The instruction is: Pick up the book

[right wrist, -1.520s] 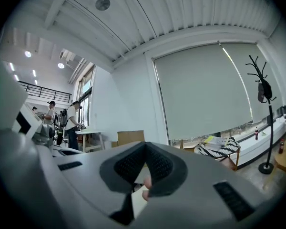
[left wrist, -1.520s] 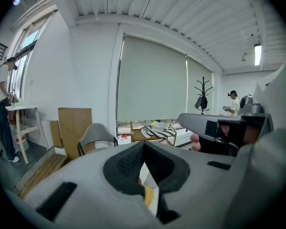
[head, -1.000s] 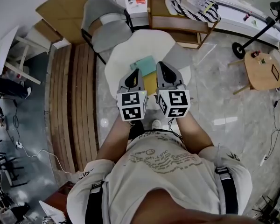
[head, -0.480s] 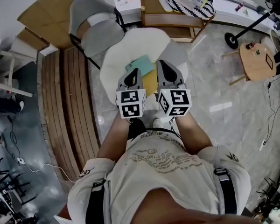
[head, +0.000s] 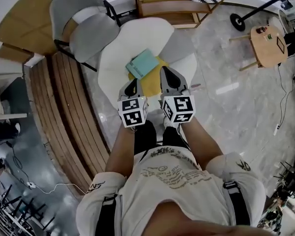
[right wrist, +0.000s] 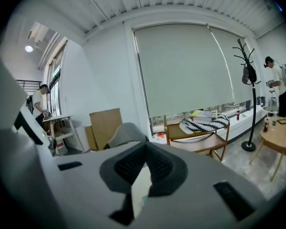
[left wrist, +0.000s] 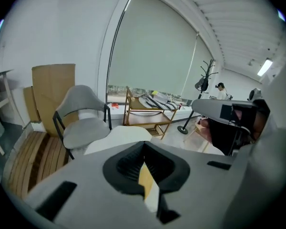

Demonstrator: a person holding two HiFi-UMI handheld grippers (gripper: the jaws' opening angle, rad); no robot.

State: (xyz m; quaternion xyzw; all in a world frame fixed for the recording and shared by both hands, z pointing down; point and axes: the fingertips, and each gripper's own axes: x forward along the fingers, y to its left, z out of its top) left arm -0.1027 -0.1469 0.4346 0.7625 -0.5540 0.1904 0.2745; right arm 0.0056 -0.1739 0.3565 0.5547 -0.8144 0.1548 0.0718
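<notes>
- Grey two-jaw left gripper [head: 132,85] and matching right gripper [head: 167,75]: jaws pressed together, nothing held.
- Thin teal book [head: 141,64] flat on a yellow mat [head: 150,84] atop the white rounded table [head: 137,36], just beyond the tips.
- Likely risk: closed jaws shoving the flat book away, or pinching the mat with it.
- Held side by side at the near edge, tilted forward and down.

Right gripper [right wrist: 144,147], jaws together; beyond it, wooden shelf [right wrist: 196,142], grey chair [right wrist: 125,133], cardboard [right wrist: 106,124]
</notes>
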